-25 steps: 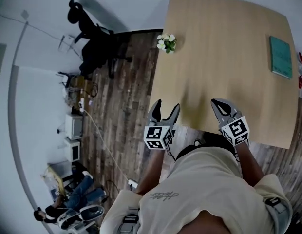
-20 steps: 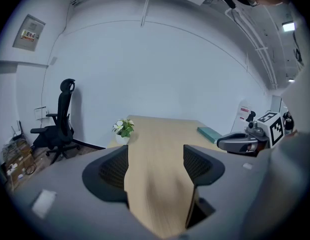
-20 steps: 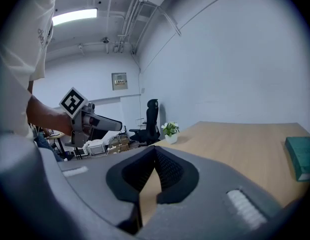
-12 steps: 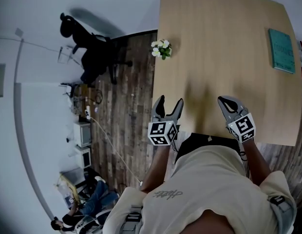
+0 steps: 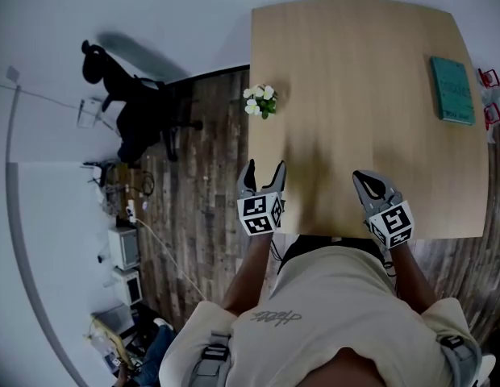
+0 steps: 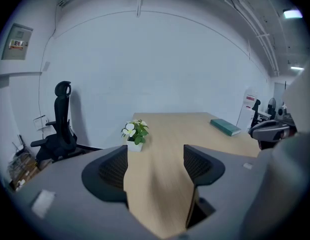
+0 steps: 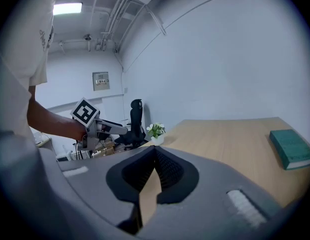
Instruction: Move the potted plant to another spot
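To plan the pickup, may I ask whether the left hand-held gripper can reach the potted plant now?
Likely yes: the left hand-held gripper is open, with only bare tabletop before the potted plant.

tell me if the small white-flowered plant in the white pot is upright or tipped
Upright: the white-flowered potted plant stands on its base at the edge of the pale wooden table, flowers on top.

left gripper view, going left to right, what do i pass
office chair → potted plant → book → right gripper
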{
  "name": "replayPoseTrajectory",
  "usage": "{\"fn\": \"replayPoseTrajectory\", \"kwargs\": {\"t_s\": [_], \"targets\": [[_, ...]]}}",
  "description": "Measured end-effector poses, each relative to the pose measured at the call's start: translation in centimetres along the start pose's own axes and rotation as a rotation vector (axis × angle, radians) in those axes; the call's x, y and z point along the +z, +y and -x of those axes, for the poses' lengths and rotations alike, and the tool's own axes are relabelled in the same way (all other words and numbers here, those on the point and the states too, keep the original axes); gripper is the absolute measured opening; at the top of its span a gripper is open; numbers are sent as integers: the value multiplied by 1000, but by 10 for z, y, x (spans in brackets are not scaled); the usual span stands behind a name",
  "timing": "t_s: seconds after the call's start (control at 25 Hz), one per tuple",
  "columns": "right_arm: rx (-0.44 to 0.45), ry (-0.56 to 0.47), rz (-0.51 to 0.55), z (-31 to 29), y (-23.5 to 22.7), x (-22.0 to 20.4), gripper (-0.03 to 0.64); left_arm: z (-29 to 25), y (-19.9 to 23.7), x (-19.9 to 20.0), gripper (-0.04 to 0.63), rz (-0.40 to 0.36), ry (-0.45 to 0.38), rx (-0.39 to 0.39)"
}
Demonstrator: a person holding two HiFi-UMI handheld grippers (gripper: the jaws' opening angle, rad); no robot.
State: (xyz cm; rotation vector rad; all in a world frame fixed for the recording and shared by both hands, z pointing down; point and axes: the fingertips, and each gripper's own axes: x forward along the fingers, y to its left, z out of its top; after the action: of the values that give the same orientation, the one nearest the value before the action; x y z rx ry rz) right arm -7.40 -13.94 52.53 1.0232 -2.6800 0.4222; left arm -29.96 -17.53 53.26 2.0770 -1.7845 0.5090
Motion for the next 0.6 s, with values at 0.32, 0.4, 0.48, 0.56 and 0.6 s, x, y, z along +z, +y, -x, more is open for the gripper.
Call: {"fn": "replayPoseTrajectory", "kwargs": {"t_s": [0.32,0.4,0.48,0.56,0.6], "targets": [[-96,44,8,-2,-9,2,3,-57,32,7,360,-34,12,-8],[-110,58,-1,-4,-7,-1,3,-71,36,5,364,-47,23,-14],[-122,67,-10,-8,-6,-2,3,-87,40,2,367,-45,39,-22],[-131,74,-15,-13,-7,-2,3,-104,46,-2,370,-42,56,-27],[-133,80,-15,-17,-7,-2,3,-113,49,-4,371,-38,65,-28]]}}
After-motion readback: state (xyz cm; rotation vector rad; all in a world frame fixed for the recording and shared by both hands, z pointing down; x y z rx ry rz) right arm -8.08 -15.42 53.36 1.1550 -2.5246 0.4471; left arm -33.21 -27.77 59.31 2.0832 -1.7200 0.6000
